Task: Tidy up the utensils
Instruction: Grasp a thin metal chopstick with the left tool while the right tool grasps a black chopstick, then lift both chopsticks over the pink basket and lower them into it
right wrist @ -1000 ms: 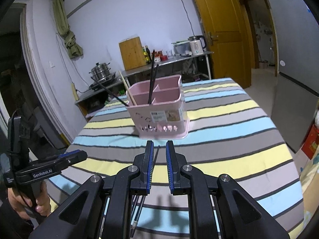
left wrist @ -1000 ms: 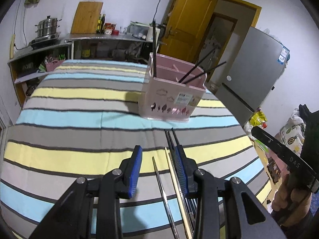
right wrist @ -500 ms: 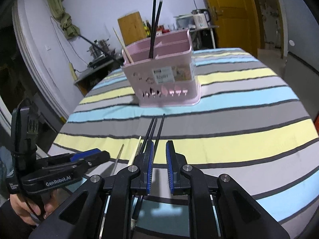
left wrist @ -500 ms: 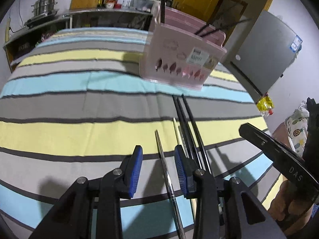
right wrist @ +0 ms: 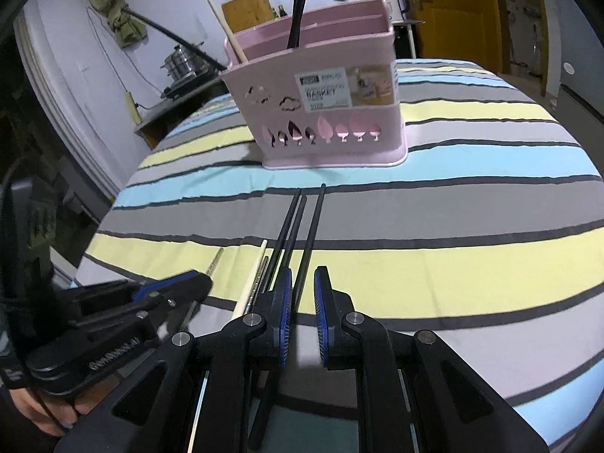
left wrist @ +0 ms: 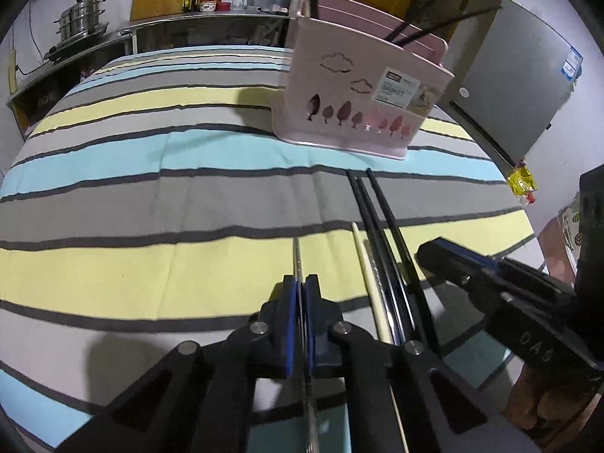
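Note:
A pink utensil basket [left wrist: 358,90] [right wrist: 321,102] stands on the striped tablecloth [left wrist: 151,188], with black chopsticks and a wooden one standing in it. Loose chopsticks lie in front of it: a metal one [left wrist: 297,260], a pale wooden one [left wrist: 364,264] and three black ones [left wrist: 377,226] [right wrist: 298,226]. My left gripper [left wrist: 301,283] is shut on the metal chopstick near the table surface. My right gripper [right wrist: 302,283] is open a little, low over the black chopsticks, with one black chopstick between its blue pads [right wrist: 285,302].
A counter with a steel pot [left wrist: 75,26] and bottles is behind the table. A grey fridge [left wrist: 528,87] and a yellow door [right wrist: 453,11] stand to the right. The table edge falls away at the right in the left wrist view.
Both grippers have dropped lower and moved toward the loose chopsticks. My left gripper has closed from open onto the metal chopstick. My right gripper has opened slightly.

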Available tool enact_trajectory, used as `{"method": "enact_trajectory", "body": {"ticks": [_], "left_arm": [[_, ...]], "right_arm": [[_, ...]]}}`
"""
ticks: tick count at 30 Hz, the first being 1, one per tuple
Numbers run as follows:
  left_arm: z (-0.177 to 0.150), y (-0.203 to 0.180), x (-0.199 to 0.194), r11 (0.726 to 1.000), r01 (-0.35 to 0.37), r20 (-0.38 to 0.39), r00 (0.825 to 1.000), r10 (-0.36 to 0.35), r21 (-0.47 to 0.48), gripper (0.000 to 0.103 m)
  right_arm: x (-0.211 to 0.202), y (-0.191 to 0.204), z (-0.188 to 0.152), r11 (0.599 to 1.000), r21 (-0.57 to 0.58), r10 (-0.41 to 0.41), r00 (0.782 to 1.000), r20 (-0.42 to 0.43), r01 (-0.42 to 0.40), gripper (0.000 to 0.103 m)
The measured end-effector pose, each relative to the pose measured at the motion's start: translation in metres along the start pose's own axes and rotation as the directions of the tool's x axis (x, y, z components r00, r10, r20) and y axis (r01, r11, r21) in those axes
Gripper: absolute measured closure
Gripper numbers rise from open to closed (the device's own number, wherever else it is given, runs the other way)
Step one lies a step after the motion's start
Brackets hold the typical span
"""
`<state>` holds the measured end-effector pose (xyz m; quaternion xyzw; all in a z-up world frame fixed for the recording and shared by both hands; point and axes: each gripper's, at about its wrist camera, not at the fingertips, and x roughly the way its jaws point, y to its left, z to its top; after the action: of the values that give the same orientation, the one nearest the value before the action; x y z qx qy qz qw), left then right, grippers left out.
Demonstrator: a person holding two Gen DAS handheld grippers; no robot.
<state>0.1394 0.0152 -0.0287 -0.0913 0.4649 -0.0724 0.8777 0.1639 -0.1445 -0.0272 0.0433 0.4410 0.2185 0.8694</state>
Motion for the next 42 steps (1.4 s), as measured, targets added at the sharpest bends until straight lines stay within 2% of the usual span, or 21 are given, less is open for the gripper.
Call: {"method": "enact_trajectory", "body": {"ticks": [5,8,11,17,23,30,38,42], "left_arm": [[0.011,0.014,0.003,0.999,-0.025,0.006,1.000,0.025,-0.032,0.098],[0.014,0.021,0.003,0.998,-0.035,0.007,0.999,0.035,-0.056,0.098],[0.012,0.025,0.000,0.997,-0.044,0.010,0.999,0.044,-0.071,0.098],[0.013,0.038,-0.001,0.994,-0.013,-0.001,1.000,0.013,-0.112,0.097],[0.023,0.033,0.006,0.997,-0.020,-0.026,1.000,0.018,-0.073,0.097],[0.029,0.028,0.011,0.999,-0.041,-0.031,0.999,0.040,-0.030,0.097],[0.034,0.018,0.015,0.996,-0.079,-0.043,0.996,0.081,0.035,0.097],[0.036,0.019,0.014,0.998,-0.061,-0.051,0.997,0.061,0.018,0.098]], "right_arm": [[0.011,0.003,0.003,1.000,-0.014,-0.011,0.999,-0.032,0.010,0.091],[0.009,0.005,0.001,0.999,-0.038,-0.028,0.999,-0.037,0.026,0.095],[0.004,-0.002,-0.002,0.998,-0.039,-0.046,0.998,-0.044,0.044,0.095],[-0.006,-0.016,-0.003,0.999,-0.009,-0.049,0.997,-0.062,0.049,0.094],[0.002,-0.018,0.014,0.998,0.005,-0.066,0.996,-0.056,0.067,0.094],[0.025,-0.018,0.034,0.995,0.002,-0.101,0.990,-0.095,0.102,0.094],[0.034,-0.020,0.045,0.996,0.008,-0.086,0.990,-0.107,0.087,0.096],[0.020,-0.020,0.045,0.998,0.015,-0.060,0.995,-0.079,0.061,0.097]]}}
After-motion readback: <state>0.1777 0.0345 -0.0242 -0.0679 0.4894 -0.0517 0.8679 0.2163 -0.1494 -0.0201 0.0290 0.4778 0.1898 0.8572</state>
